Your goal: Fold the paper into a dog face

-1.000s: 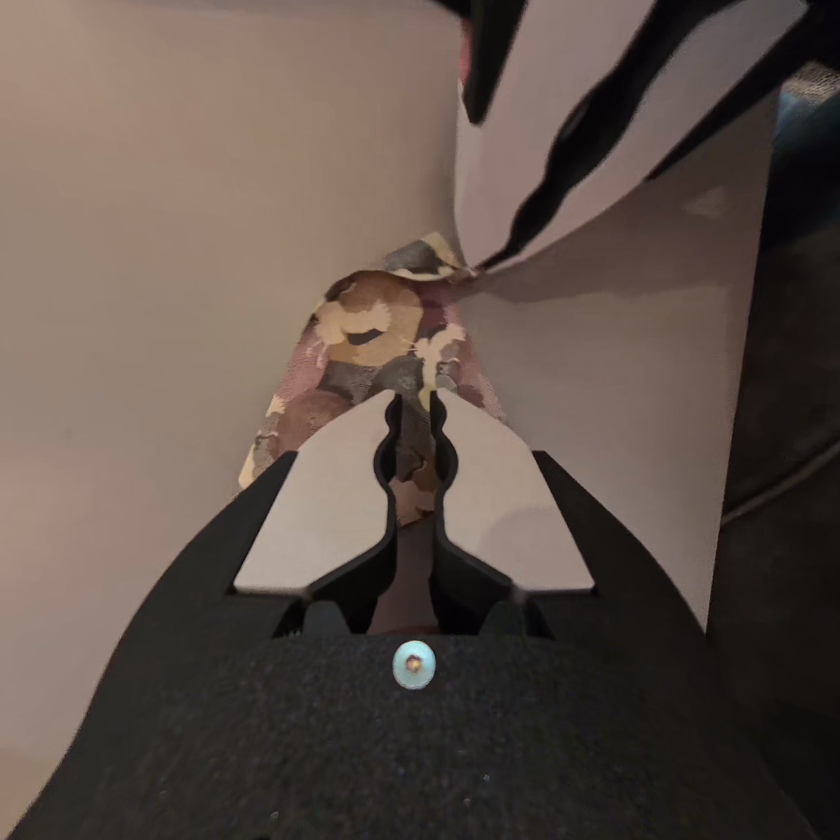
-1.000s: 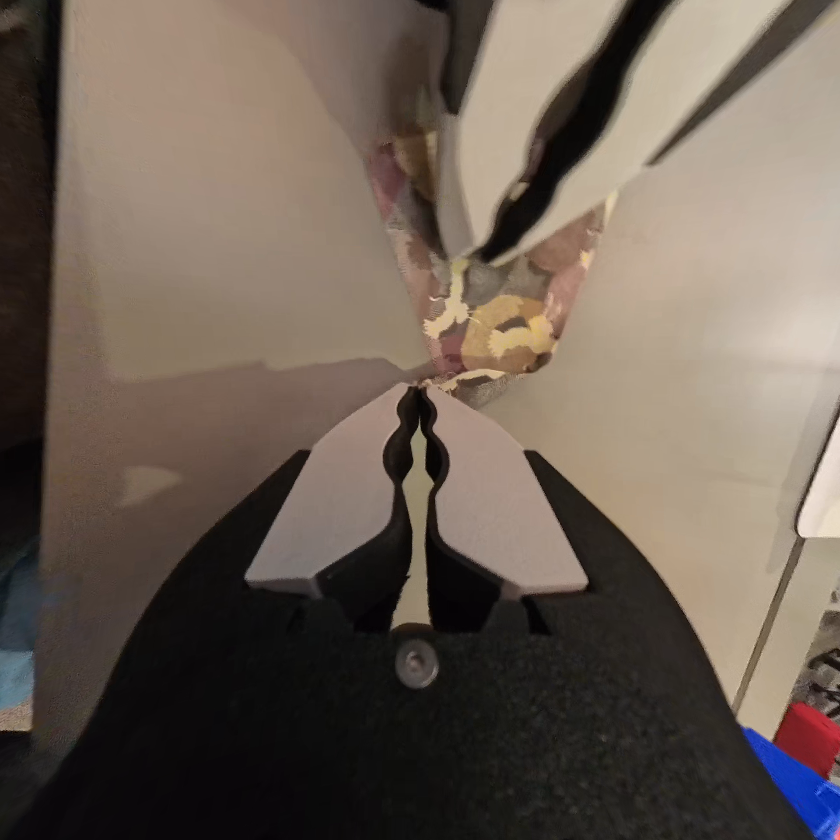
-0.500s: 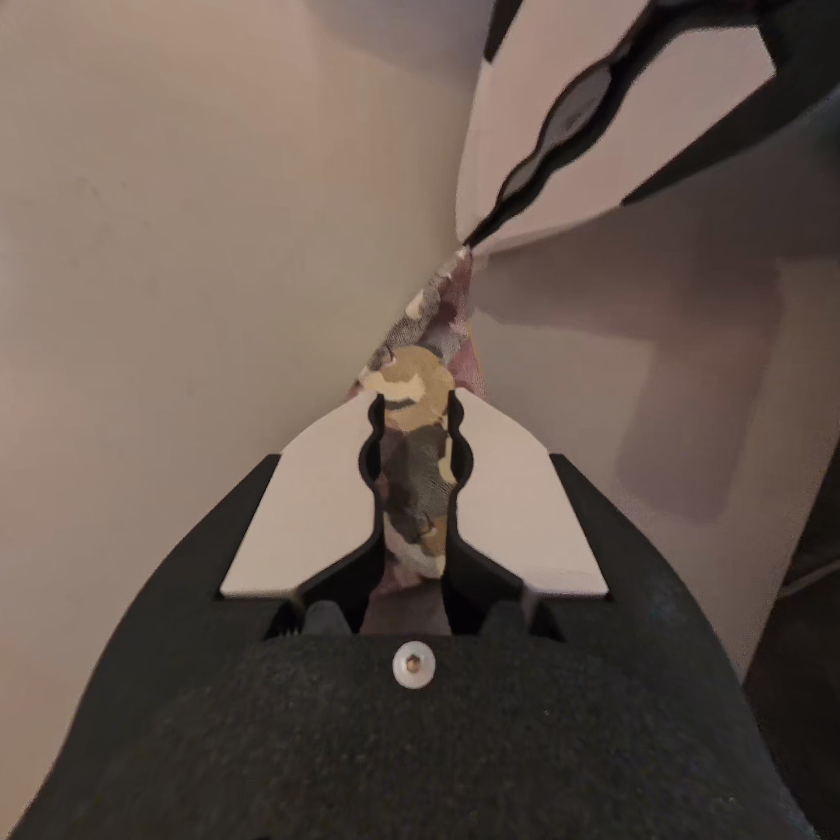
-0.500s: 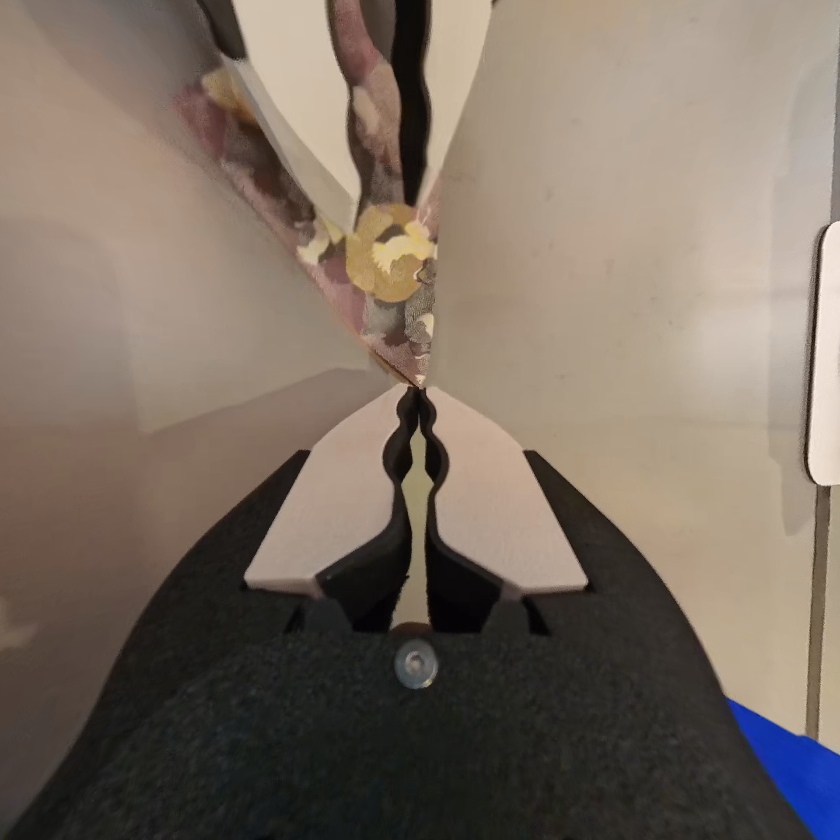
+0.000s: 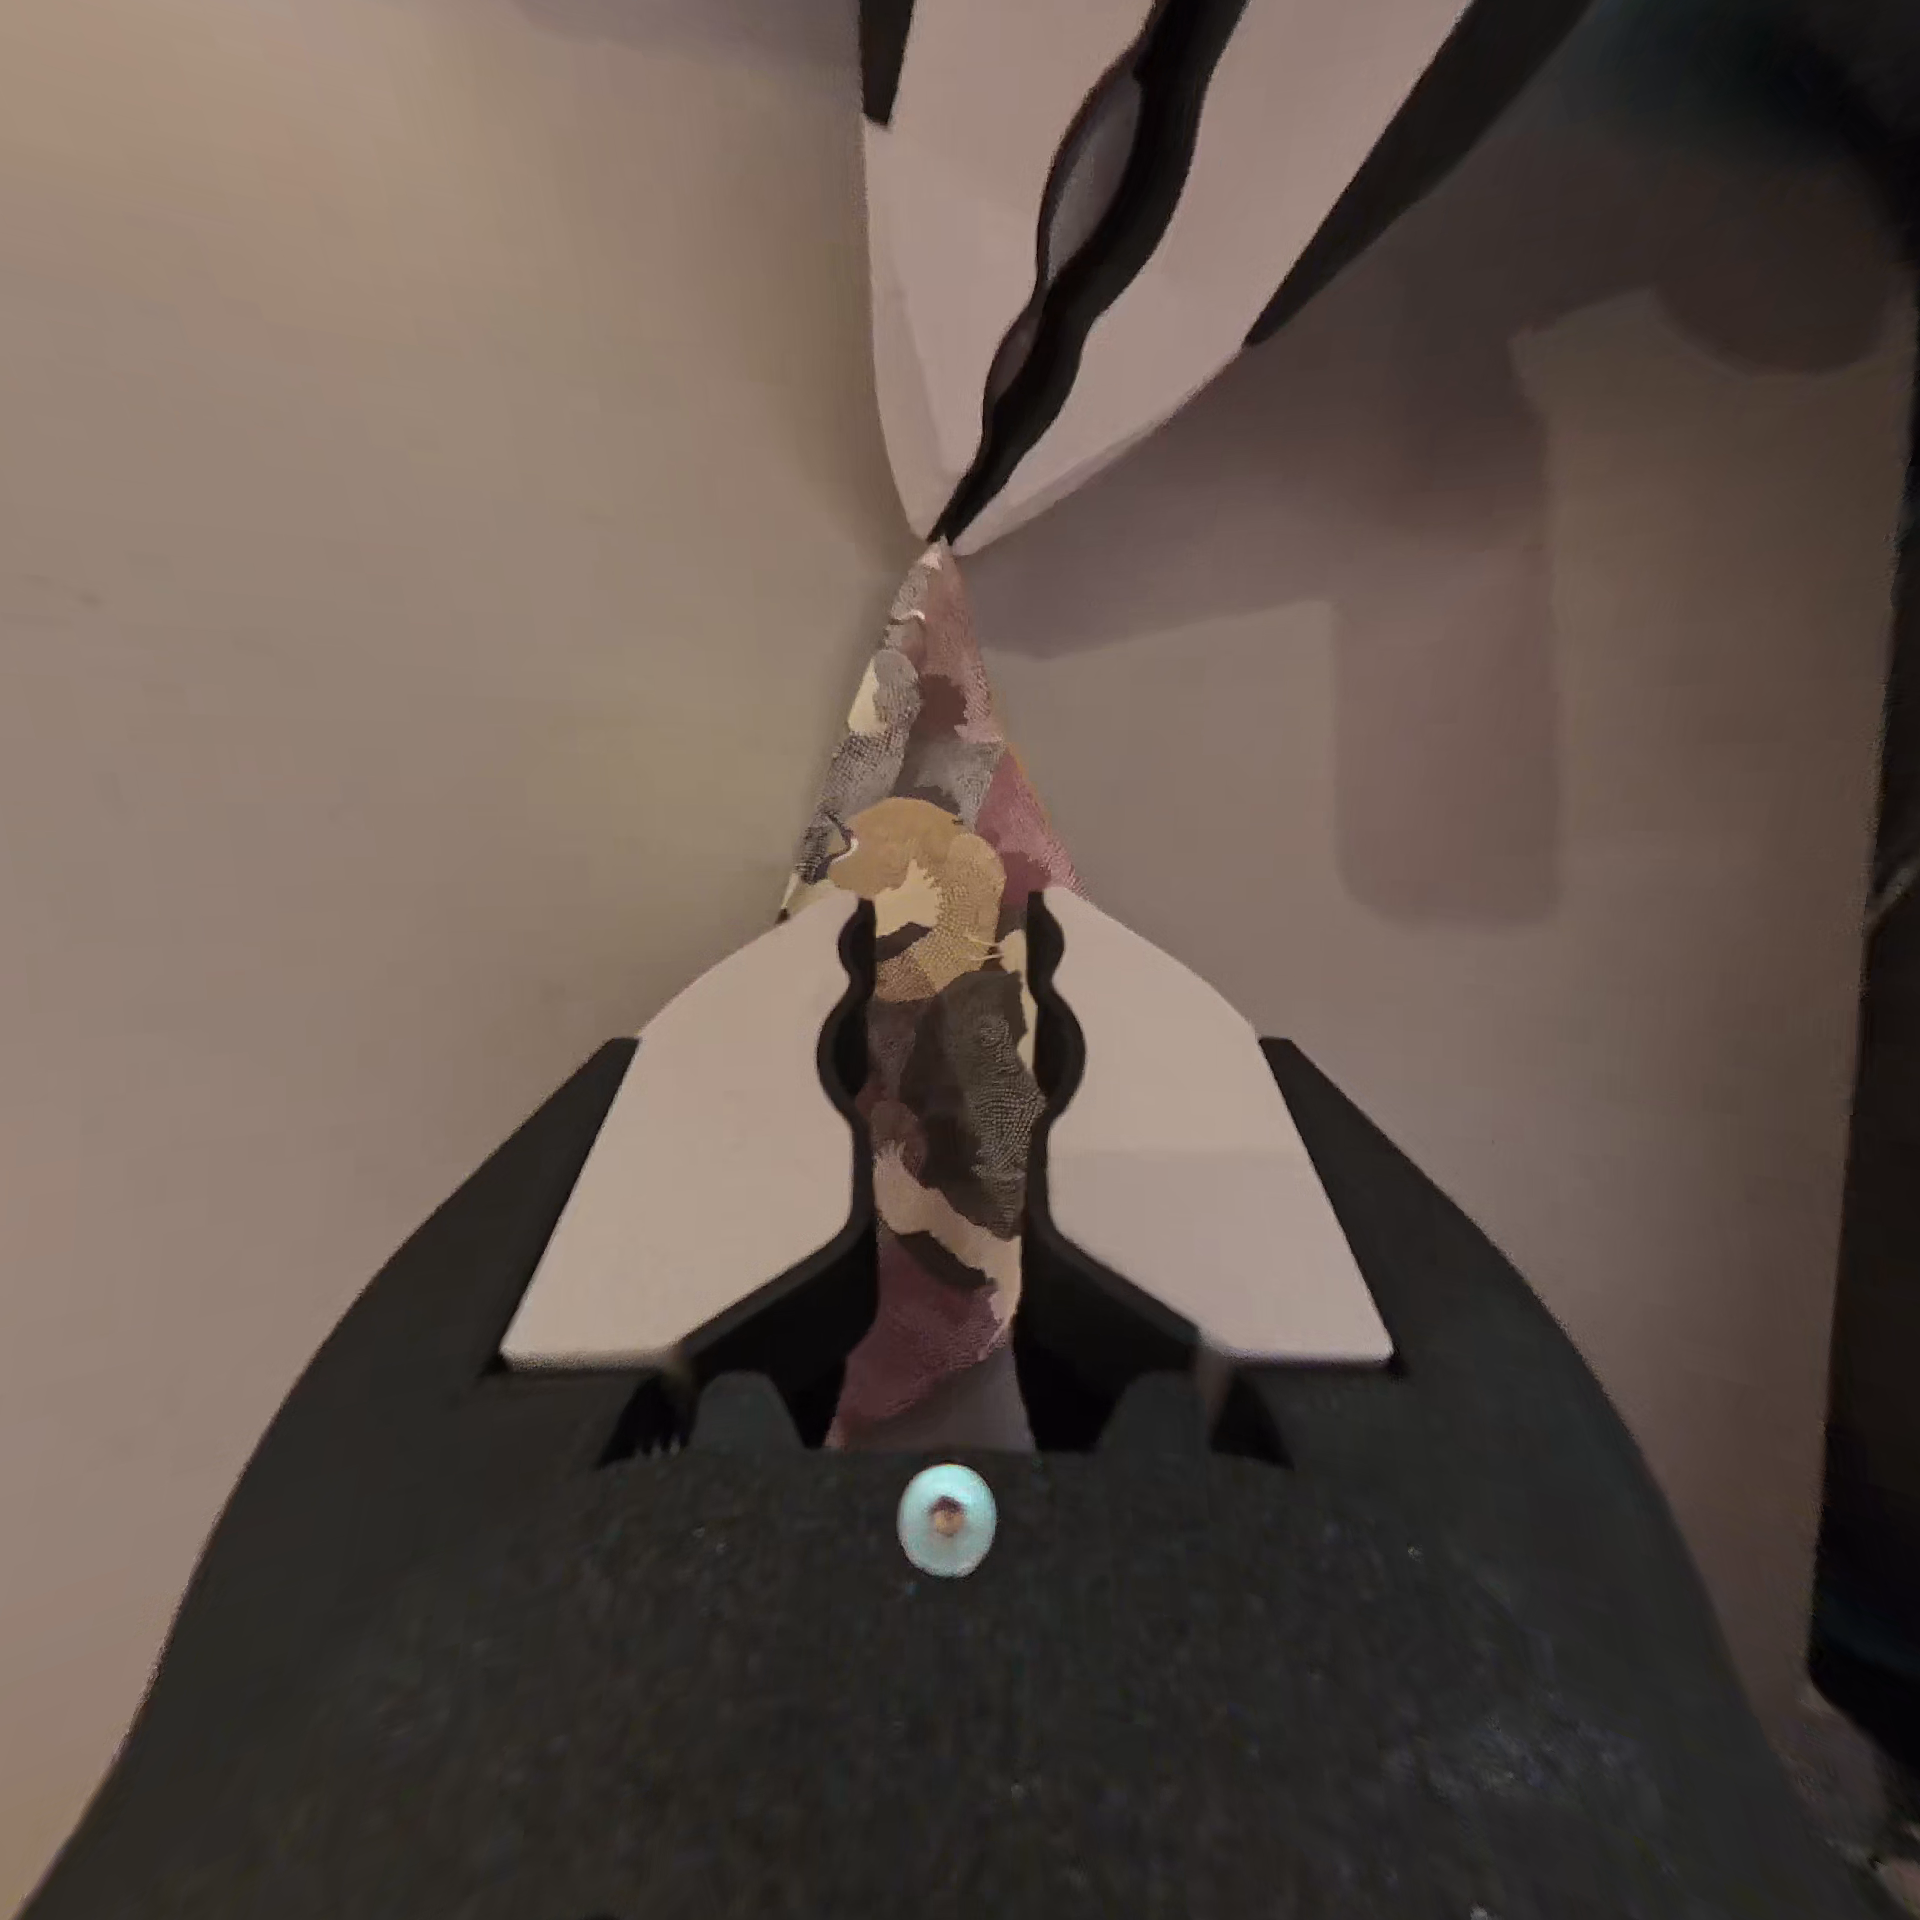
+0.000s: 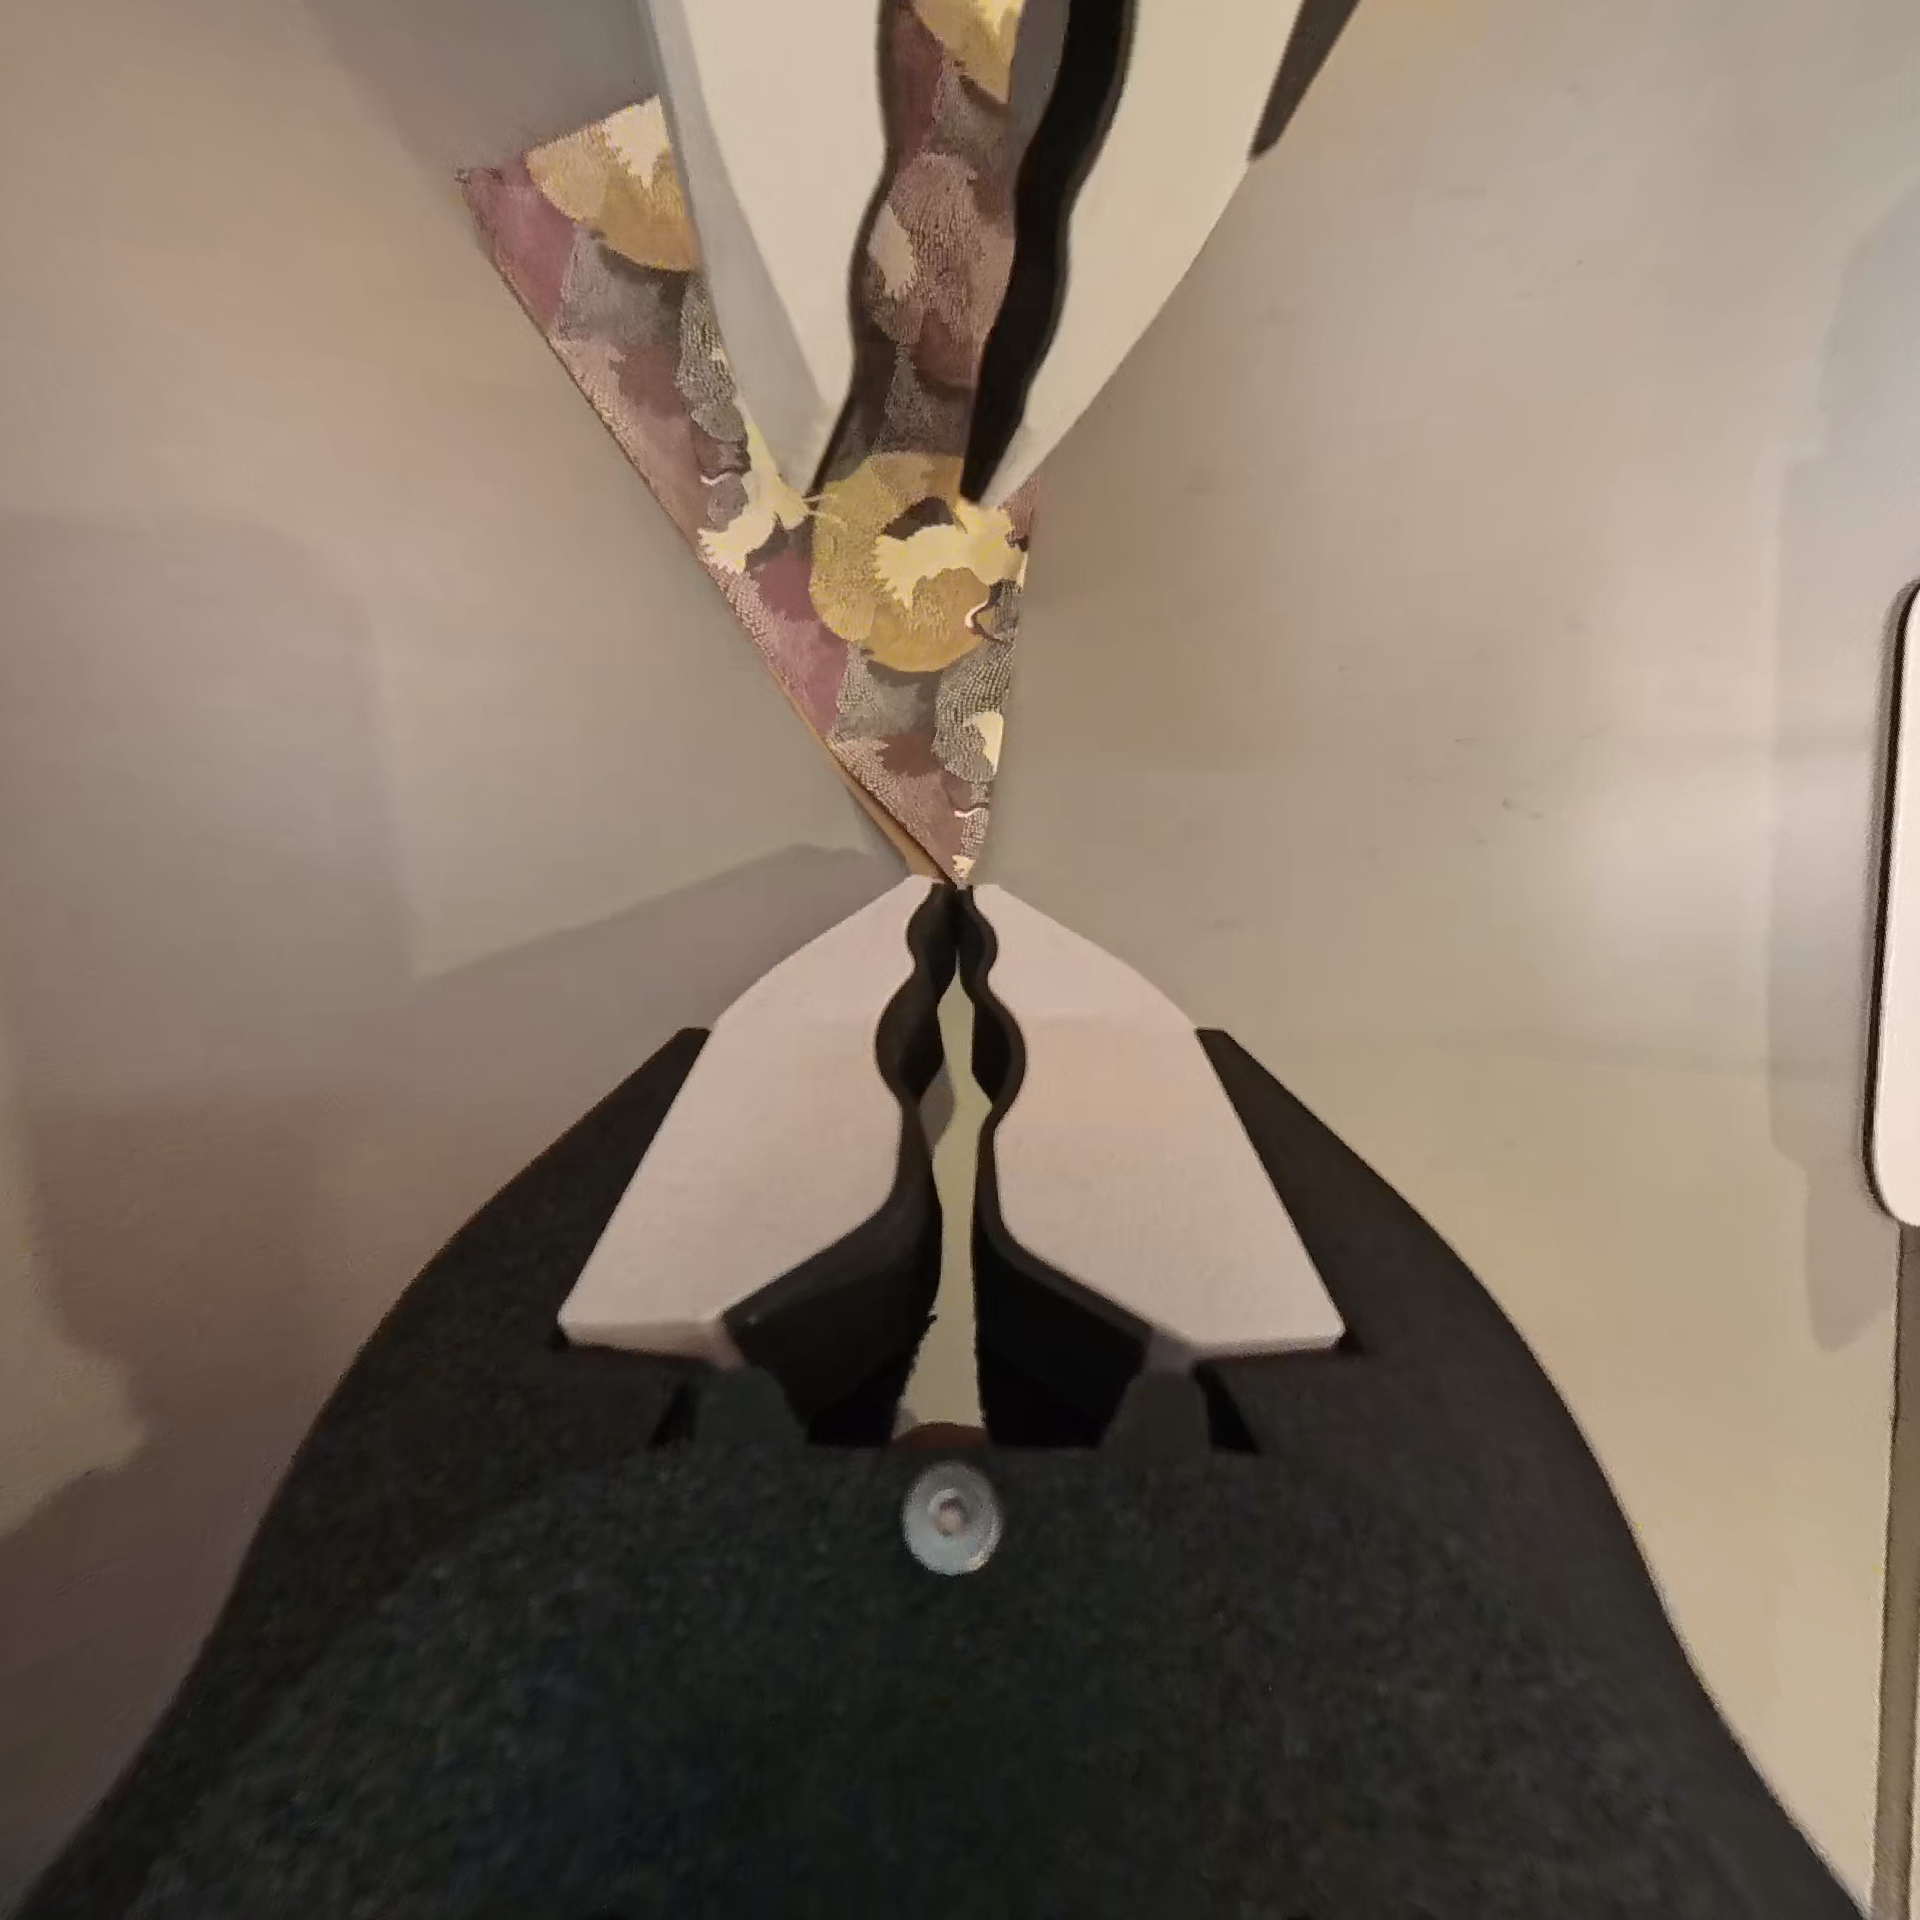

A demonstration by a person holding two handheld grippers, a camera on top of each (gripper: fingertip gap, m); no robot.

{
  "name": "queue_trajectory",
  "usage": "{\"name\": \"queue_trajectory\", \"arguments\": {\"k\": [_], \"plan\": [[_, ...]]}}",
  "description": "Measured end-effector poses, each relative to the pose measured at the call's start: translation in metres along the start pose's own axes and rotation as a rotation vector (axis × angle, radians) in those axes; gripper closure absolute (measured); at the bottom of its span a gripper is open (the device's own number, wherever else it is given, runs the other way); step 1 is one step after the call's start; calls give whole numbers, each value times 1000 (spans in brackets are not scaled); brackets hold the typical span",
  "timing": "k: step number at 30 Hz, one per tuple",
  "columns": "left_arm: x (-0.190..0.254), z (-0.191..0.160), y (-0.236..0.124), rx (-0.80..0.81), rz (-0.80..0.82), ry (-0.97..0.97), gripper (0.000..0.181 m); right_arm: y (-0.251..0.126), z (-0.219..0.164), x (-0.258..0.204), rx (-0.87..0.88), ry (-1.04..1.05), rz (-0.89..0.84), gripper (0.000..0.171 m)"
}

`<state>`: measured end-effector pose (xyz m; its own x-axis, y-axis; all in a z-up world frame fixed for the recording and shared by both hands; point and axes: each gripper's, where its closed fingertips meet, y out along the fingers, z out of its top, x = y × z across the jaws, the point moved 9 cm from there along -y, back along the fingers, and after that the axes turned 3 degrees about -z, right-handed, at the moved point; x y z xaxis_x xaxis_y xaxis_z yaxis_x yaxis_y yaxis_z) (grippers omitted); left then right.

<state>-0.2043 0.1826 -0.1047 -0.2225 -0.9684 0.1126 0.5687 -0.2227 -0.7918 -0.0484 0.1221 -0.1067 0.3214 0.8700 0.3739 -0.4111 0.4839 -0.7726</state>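
1. Left gripper (image 5: 943, 914) stands with its fingers parted, the patterned paper (image 5: 940, 831) lying in the gap between them without being pinched.
2. Right gripper (image 6: 951, 896) is clamped on one pointed corner of the paper (image 6: 914, 623).
3. Folded to a narrow point, the paper shows mauve, grey and gold blotches and stretches between both grippers above the pale table (image 5: 364, 623).
4. Compared with a second ago, the paper has been pulled straighter and lies deeper between the left fingers.

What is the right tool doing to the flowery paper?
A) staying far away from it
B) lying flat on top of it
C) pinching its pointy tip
C: the right tool is shut on the very tip of the paper, while the left tool has the paper's other end between its fingers.
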Motion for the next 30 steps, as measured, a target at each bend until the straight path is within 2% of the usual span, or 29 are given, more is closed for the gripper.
{"name": "queue_trajectory", "arguments": {"k": [3,11,13,18,24,30], "plan": [[-6,-7,9,-58,12,7,156,1,-2,4,-9,9,-4,171],[-13,-10,12,3,95,-44,171,3,1,11,-5,-18,-23,171],[-12,-9,15,18,122,-55,170,-1,9,10,29,-32,-34,171],[-10,-1,22,46,150,-83,151,-6,20,-2,53,-65,-22,171],[-9,3,27,61,170,-77,150,-5,22,-12,28,-85,-23,171],[1,6,30,55,186,-96,155,-3,-4,13,-66,7,-118,171]]}}
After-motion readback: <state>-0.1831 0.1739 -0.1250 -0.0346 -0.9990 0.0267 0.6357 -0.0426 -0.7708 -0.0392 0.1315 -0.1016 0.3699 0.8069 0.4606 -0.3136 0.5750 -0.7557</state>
